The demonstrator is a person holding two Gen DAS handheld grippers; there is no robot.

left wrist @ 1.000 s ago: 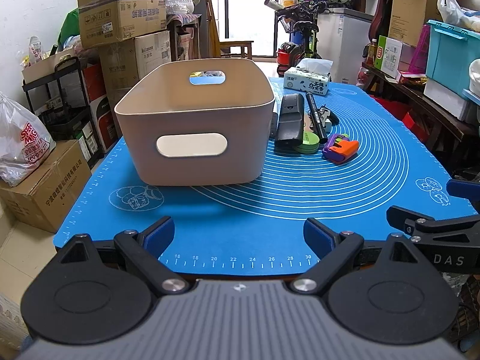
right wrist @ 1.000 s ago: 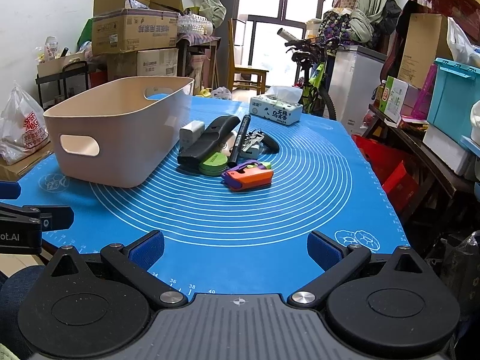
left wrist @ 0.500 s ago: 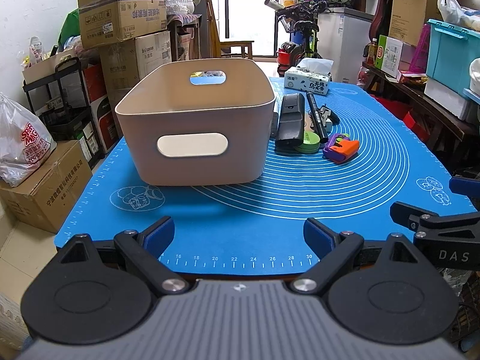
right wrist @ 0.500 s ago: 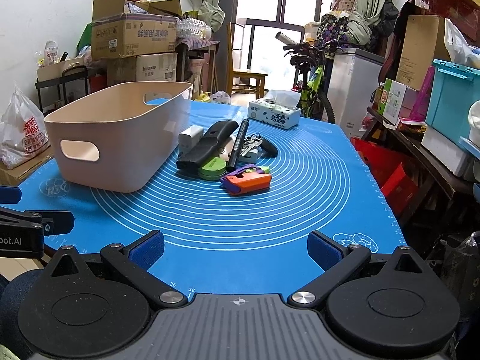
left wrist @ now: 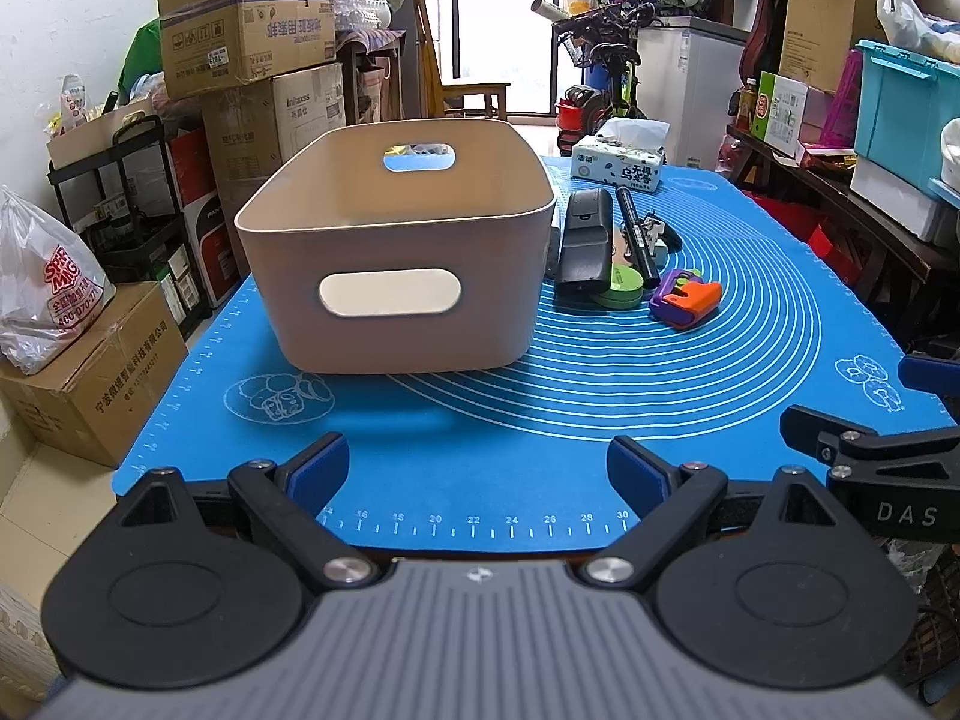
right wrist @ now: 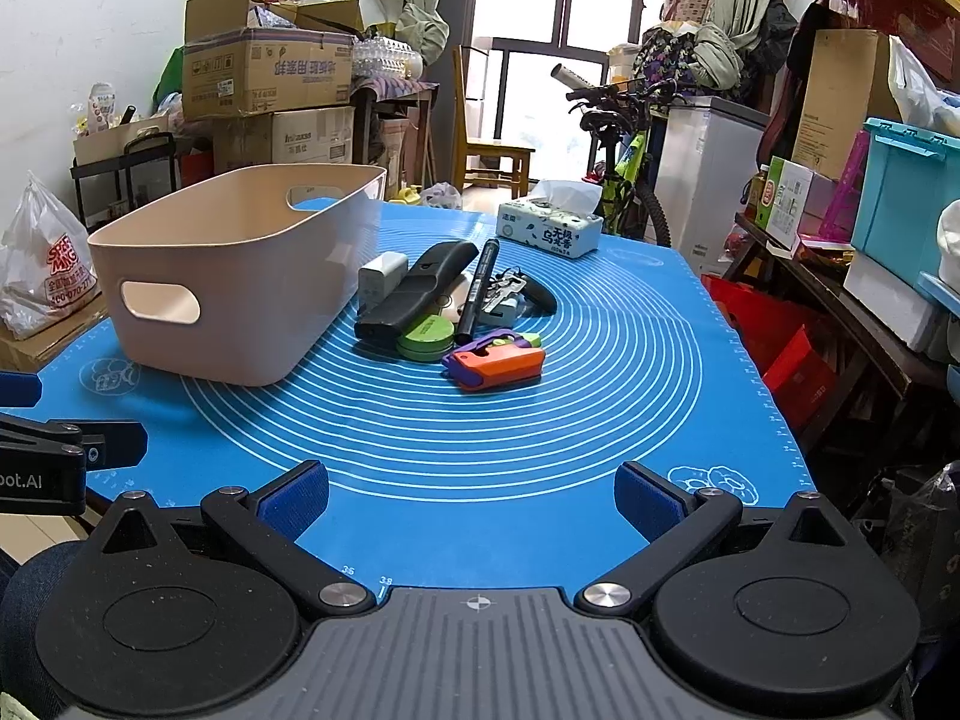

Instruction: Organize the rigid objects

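Tongs, left [left wrist: 477, 468]: spread wide, empty, poised over near edge of blue mat [left wrist: 480, 420] on counter. Faces the short near wall of the bin directly.

Tongs, right [right wrist: 471, 495]: likewise spread wide, empty, at near edge of mat, to the right of the left pair.

Bin [right wrist: 240, 276]: beige plastic, handle slots in both short walls, left half of mat, seemingly empty from what shows of its inside.

Loose items, one cluster just right of bin, mid-mat:
- black case [right wrist: 414, 294], long axis running near-to-far, leaning over a green round tin [right wrist: 426, 336];
- black marker [right wrist: 477, 288], parallel to case, just right of it;
- white charger block [right wrist: 381, 276], beside bin wall;
- keys [right wrist: 507, 291], far side of cluster;
- orange and purple toy [right wrist: 495, 360], nearest item, long axis lying left-to-right.

Tissue box [right wrist: 549, 231]: far edge of mat, apart from cluster.

Bearing: cluster lies straight ahead of right tongs, ahead and to the right of left tongs. Right pair judged better placed; toy judged the likely first pick, its long axis crosswise to the approach.
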